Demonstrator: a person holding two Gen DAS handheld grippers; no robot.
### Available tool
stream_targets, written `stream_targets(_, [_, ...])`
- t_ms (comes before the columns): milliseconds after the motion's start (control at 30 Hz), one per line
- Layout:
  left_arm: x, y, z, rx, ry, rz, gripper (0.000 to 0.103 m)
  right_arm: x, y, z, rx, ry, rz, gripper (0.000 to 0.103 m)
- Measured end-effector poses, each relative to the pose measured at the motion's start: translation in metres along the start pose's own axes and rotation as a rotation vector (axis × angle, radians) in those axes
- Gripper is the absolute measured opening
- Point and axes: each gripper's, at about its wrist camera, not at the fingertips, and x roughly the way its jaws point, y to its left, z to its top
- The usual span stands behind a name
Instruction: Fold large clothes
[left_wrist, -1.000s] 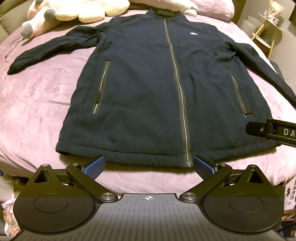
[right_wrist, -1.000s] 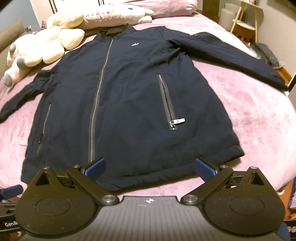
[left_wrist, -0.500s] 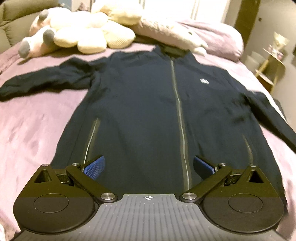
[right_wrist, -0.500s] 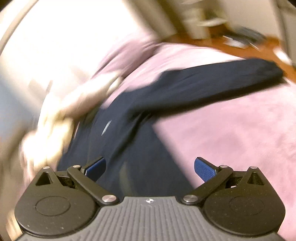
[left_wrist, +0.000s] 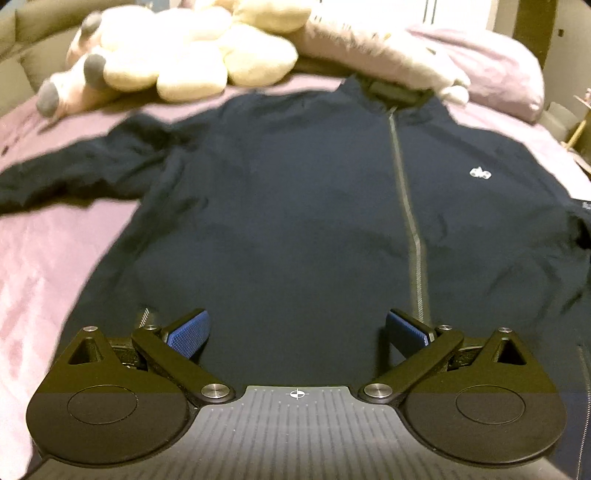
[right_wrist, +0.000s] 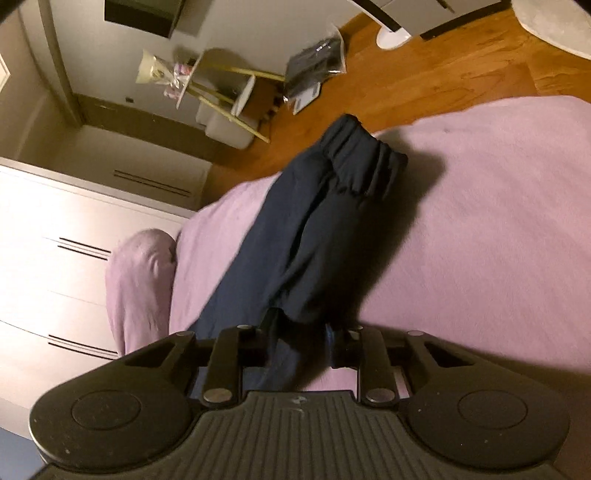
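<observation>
A dark navy zip jacket (left_wrist: 295, 203) lies flat, front up, on a purple bed cover (left_wrist: 44, 258). Its left sleeve (left_wrist: 74, 173) stretches out to the side. My left gripper (left_wrist: 297, 328) hovers open over the jacket's lower front, left of the zip, with nothing between its blue pads (left_wrist: 188, 328). In the right wrist view the other sleeve (right_wrist: 314, 229) runs away from me to its gathered cuff (right_wrist: 369, 155) near the bed edge. My right gripper (right_wrist: 299, 343) is closing, and the sleeve cloth fills the narrow gap between its fingers.
Plush toys (left_wrist: 177, 62) and a purple pillow (left_wrist: 480, 62) lie behind the collar. Beyond the bed edge are a wooden floor (right_wrist: 424, 74), a small tilted side table (right_wrist: 221, 92), a black bag (right_wrist: 314, 66) and a white wardrobe (right_wrist: 55, 258).
The left gripper moved from the hem forward over the jacket's front. The right gripper swung and rolled over to the right sleeve and its jaws went from wide open to closed on the cloth.
</observation>
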Motion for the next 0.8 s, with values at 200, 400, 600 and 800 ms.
stream_targets(200, [0.012,0.012,-0.006,-0.041,0.035,-0.036,0.103,0.016,0.006,0.011,-0.068,0.013,-0.022,0.017])
stream_targets(400, [0.012,0.017,-0.009,-0.015,0.034,-0.082,0.103,-0.005,0.092,-0.018,-0.461,-0.084,-0.118,0.011])
stream_targets(600, [0.003,0.035,0.009,-0.136,0.079,-0.144,0.103,-0.011,0.217,-0.159,-1.078,0.018,0.099,0.012])
stream_targets(800, [-0.011,0.049,0.042,-0.131,-0.003,-0.224,0.103,0.031,0.237,-0.322,-1.487,0.214,0.166,0.047])
